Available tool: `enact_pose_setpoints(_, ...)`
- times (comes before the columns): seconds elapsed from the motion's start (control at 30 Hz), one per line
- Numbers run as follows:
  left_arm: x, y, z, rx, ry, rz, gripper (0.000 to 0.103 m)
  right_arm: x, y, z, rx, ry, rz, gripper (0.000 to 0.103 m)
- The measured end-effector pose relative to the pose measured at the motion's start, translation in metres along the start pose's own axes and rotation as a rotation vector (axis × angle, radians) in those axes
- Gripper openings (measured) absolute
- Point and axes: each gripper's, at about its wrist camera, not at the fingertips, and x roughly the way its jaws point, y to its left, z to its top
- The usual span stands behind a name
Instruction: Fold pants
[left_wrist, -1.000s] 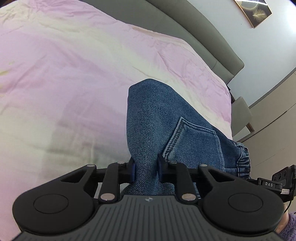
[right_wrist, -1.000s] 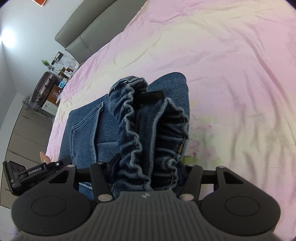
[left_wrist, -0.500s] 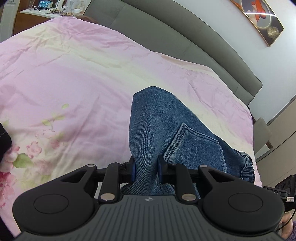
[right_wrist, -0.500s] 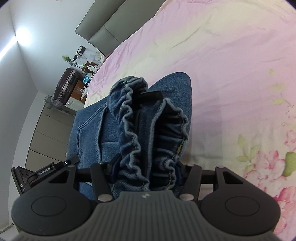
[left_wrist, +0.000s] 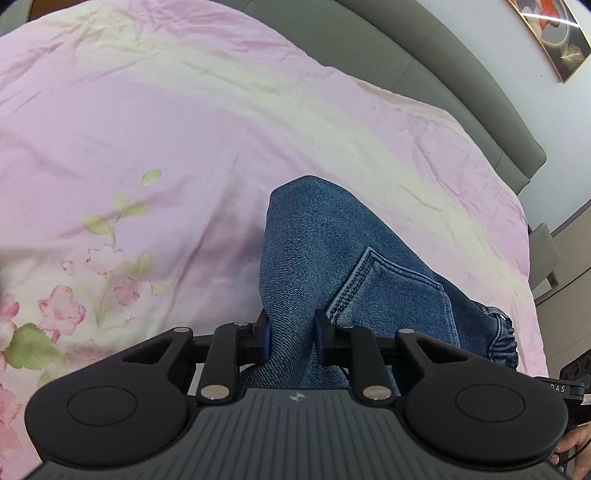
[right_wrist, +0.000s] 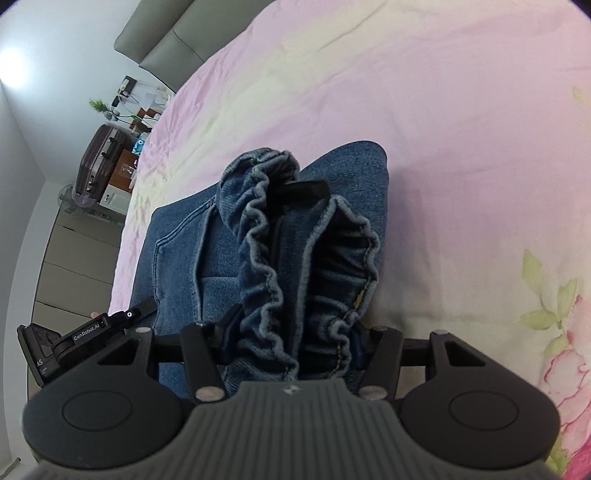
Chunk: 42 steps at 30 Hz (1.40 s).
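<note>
Left gripper (left_wrist: 291, 334) fills the bottom of the left wrist view, and its two fingers are closed on a fold of the blue denim pants (left_wrist: 314, 254), with the cloth pinched between the blue pads (left_wrist: 264, 334). From the grip, the pants run up to the middle of the frame and end in a rounded fold that lies on the pink bedsheet (left_wrist: 184, 140). A back pocket (left_wrist: 399, 295) with pale stitching sits right of centre, and the gathered waistband (left_wrist: 502, 336) shows at the right edge. Flower prints are on the sheet at the lower left, and the grey headboard (left_wrist: 443, 70) crosses the upper right. A small part of the person's hand (left_wrist: 576, 446) appears in the lower right corner, behind the other tool. In the right wrist view, the right gripper (right_wrist: 291, 339) is low in the centre and pointed forward over the bed; its fingers clamp the bunched elastic waistband (right_wrist: 266, 236), which stands up in ruffles between them. The folded pants (right_wrist: 177, 258) spread to the left of this bunch and rest on the bedsheet (right_wrist: 424, 110). The left gripper's body (right_wrist: 74, 343) is at the lower left edge, close beside the denim. A dark suitcase (right_wrist: 99, 162) stands at the left edge of the frame.
</note>
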Motion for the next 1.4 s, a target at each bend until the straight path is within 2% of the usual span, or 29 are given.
enact_pose_setpoints(0.1, 0.007, 0.001, -0.001, 0.019, 0.011, 0.016, 0.026, 0.014, -0.009, -0.001, -0.010, 0.005, -0.016, 0.054)
enact_pose_setpoints(0.23, 0.017, -0.007, -0.002, 0.048, 0.039, 0.090, 0.031, 0.029, -0.012, 0.004, -0.035, 0.010, -0.035, 0.058)
enact_pose_setpoints(0.33, 0.015, -0.010, -0.006, 0.054, 0.013, 0.111, 0.033, 0.035, -0.006, 0.007, -0.039, 0.012, -0.048, 0.060)
enact_pose_setpoints(0.47, -0.001, -0.009, -0.010, 0.031, -0.030, 0.128, 0.044, 0.029, 0.003, 0.008, -0.069, 0.014, -0.077, 0.065)
enact_pose_setpoints(0.57, -0.018, -0.019, -0.009, 0.051, -0.063, 0.205, 0.043, 0.012, 0.011, 0.005, -0.145, -0.014, -0.125, 0.069)
enact_pose_setpoints(0.63, -0.033, -0.025, -0.013, 0.054, -0.087, 0.199, 0.043, -0.001, 0.024, 0.002, -0.230, -0.057, -0.164, 0.069)
enact_pose_setpoints(0.73, -0.051, -0.037, -0.024, 0.075, -0.083, 0.188, 0.041, -0.022, 0.049, -0.012, -0.393, -0.147, -0.228, 0.065)
enact_pose_setpoints(0.83, -0.062, -0.054, -0.042, 0.129, -0.094, 0.199, 0.039, -0.035, 0.073, -0.036, -0.542, -0.238, -0.232, 0.051)
enact_pose_setpoints(0.87, -0.062, -0.060, -0.049, 0.147, -0.102, 0.210, 0.039, -0.037, 0.080, -0.045, -0.584, -0.255, -0.221, 0.044)
enact_pose_setpoints(0.93, -0.058, -0.068, -0.061, 0.177, -0.091, 0.230, 0.038, -0.034, 0.089, -0.063, -0.659, -0.268, -0.196, 0.037)
enact_pose_setpoints(1.0, -0.047, -0.068, -0.070, 0.192, -0.053, 0.271, 0.038, -0.025, 0.093, -0.079, -0.732, -0.252, -0.202, 0.037)
enact_pose_setpoints(1.07, -0.039, -0.066, -0.075, 0.212, -0.040, 0.316, 0.037, -0.013, 0.085, -0.088, -0.746, -0.238, -0.254, 0.035)
enact_pose_setpoints(1.13, -0.034, -0.061, -0.078, 0.196, -0.028, 0.314, 0.037, 0.000, 0.071, -0.089, -0.724, -0.226, -0.296, 0.033)
enact_pose_setpoints(1.23, -0.030, -0.059, -0.081, 0.194, -0.013, 0.328, 0.037, 0.009, 0.049, -0.096, -0.693, -0.220, -0.296, 0.034)
enact_pose_setpoints(1.4, -0.036, -0.073, -0.082, 0.196, -0.049, 0.379, 0.037, 0.013, 0.057, -0.091, -0.674, -0.206, -0.319, 0.034)
